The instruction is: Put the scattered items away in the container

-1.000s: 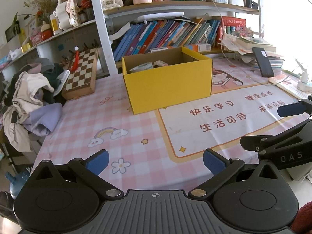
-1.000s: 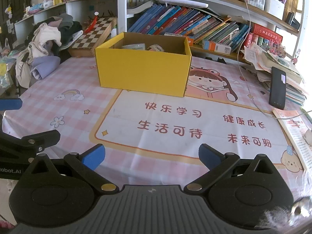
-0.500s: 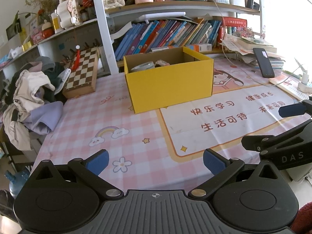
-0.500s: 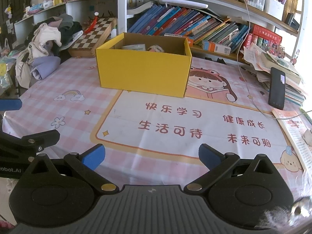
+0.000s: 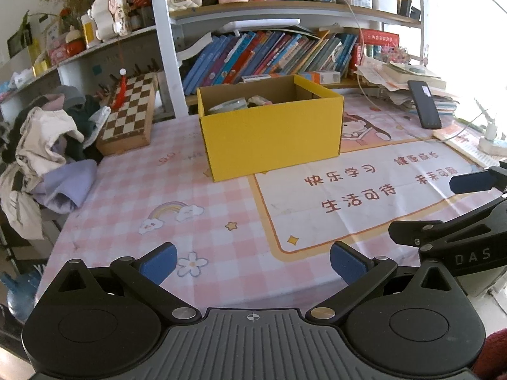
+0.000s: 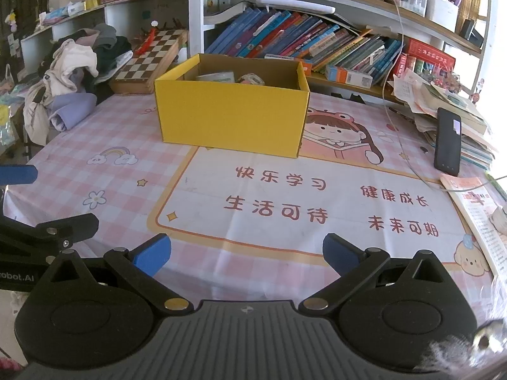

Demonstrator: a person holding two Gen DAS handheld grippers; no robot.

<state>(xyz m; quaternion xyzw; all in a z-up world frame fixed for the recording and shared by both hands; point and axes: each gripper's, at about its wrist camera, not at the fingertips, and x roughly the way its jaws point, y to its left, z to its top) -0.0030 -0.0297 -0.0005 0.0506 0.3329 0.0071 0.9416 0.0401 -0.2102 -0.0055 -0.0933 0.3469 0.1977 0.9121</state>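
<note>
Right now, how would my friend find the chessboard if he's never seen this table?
Start at the big yellow box in the middle of the pink checked tablecloth. Look behind its left corner, towards the shelves, next to the heap of clothes. The chessboard is the only thing with brown and white squares, a wooden case lying tilted.

You have a table (image 5: 133, 190) in front of you, covered by a pink checked cloth (image 6: 104, 133) with a printed white panel (image 6: 285, 196) of red characters. A yellow box (image 6: 233, 117) stands on the cloth toward the far side. To its left a chessboard (image 5: 131, 110) lies flat, with a heap of clothes (image 5: 47, 145) beside it at the table's left edge. On your right sits a stack of papers and books (image 6: 456, 114), a black phone (image 6: 447, 141) leaning against it.
</note>
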